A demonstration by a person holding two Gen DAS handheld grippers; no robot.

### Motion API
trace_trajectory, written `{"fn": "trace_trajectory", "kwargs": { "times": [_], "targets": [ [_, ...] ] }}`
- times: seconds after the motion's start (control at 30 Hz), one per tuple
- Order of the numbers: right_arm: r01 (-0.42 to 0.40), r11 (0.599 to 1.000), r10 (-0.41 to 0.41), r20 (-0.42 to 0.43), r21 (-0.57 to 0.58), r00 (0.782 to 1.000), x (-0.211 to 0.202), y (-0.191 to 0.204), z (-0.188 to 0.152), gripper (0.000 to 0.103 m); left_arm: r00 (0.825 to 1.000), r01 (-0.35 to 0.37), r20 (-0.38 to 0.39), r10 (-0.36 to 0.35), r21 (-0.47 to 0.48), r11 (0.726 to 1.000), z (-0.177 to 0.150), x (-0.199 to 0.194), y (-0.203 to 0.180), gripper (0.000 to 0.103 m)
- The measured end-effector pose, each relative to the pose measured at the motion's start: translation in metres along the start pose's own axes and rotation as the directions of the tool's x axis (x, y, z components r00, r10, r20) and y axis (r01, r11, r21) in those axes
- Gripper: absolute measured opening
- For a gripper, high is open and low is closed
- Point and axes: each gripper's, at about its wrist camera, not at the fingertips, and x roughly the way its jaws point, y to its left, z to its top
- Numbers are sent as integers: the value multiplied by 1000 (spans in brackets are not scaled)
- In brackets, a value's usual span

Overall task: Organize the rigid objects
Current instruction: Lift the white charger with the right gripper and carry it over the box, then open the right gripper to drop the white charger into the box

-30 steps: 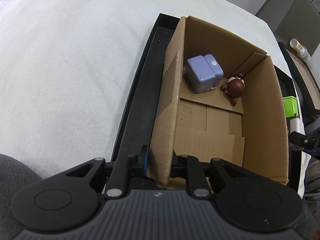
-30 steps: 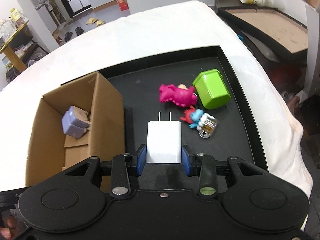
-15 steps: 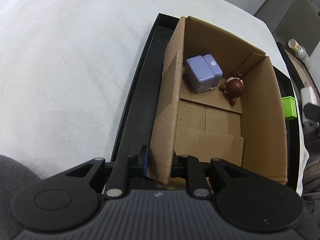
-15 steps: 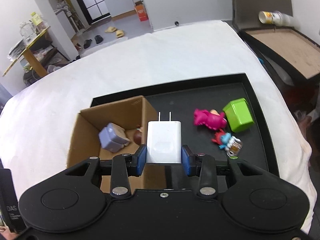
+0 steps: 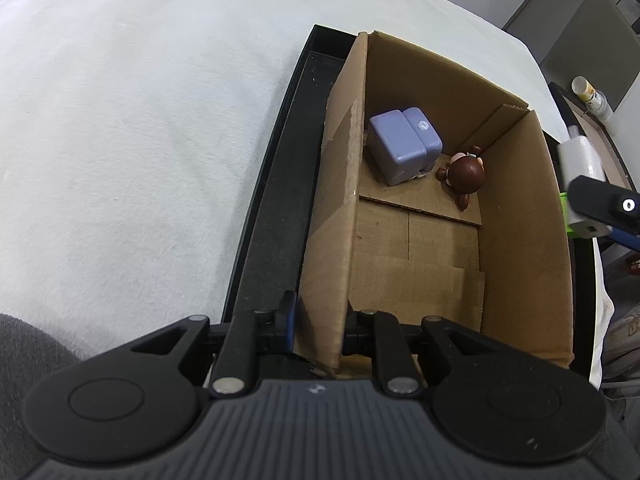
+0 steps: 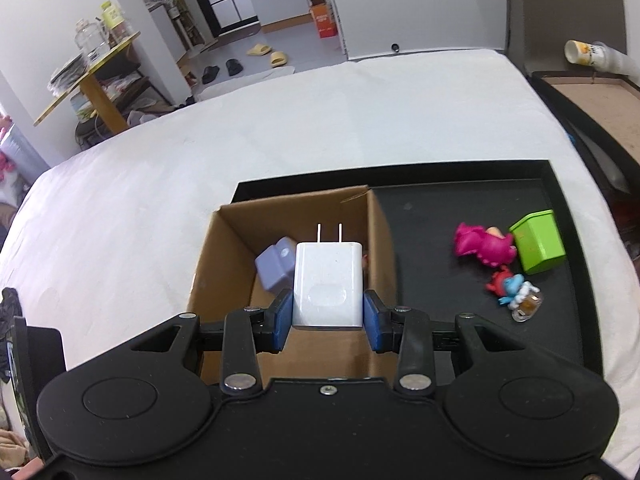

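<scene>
Left gripper jaws pinch the cardboard box wall, bottom centre. Right gripper jaws clamp a white USB charger, prongs up, mid-frame over the box, purple cube inside behind it.

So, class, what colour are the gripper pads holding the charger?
Blue pads, clearest in the right wrist view.

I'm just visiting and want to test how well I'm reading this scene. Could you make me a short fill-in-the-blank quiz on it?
1. The right gripper is holding a white ____.
2. The left gripper is clamped on a wall of the ____.
3. Inside the box lie a purple block and a small ____ figure.
4. The pink toy lies on the black tray beside a ____ box.

Missing words: charger; cardboard box; brown; green
</scene>
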Motion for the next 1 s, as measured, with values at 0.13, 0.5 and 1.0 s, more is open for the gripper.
{"fn": "trace_trajectory", "kwargs": {
  "times": [0.13,0.5,1.0],
  "targets": [
    [-9,1000,9,-15,-11,1000,6,9,-3,37,1000,3,-1,-3,0,1000,0,0,1,18],
    [-47,998,45,-78,-31,996,31,29,-8,37,1000,13,-4,-13,-4,1000,1,1,2,18],
    [-87,996,84,-103,-22,991,51,50,-5,20,1000,18,-14,-18,-3,1000,2,1,2,19]
  ]
}}
